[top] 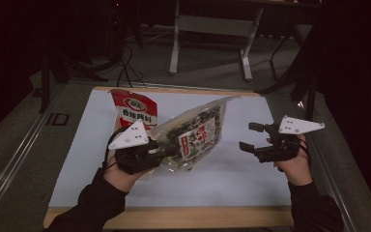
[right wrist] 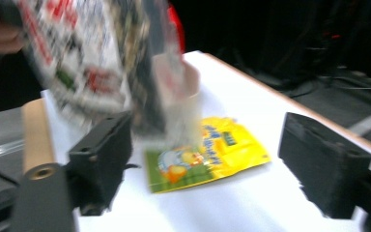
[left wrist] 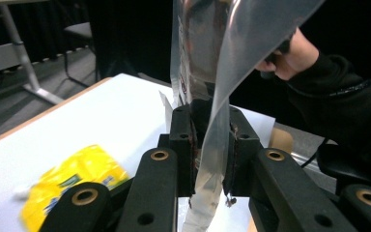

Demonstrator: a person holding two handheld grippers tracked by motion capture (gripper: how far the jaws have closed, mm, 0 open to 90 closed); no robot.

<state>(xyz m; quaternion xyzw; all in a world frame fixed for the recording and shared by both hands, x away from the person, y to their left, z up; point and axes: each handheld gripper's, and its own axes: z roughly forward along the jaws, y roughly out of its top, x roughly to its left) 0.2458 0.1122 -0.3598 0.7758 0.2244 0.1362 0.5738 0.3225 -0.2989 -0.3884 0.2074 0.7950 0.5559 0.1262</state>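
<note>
One white table (top: 251,183) carries the work. Clear snack bag (top: 195,133) is lifted off it, slanting up toward far right, its near-left end pinched flat between the pads of left gripper (top: 171,151). Red packet (top: 134,110) stands just behind, far left. Yellow packet (right wrist: 207,152) lies flat on the table. Right gripper (top: 247,137), right of the bag and apart from it, jaws spread, nothing between them. Both hands raised above the near edge.

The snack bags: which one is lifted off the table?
The clear bag with dark contents, clamped in the left tool. The red bag and the yellow bag lie on the table.
</note>
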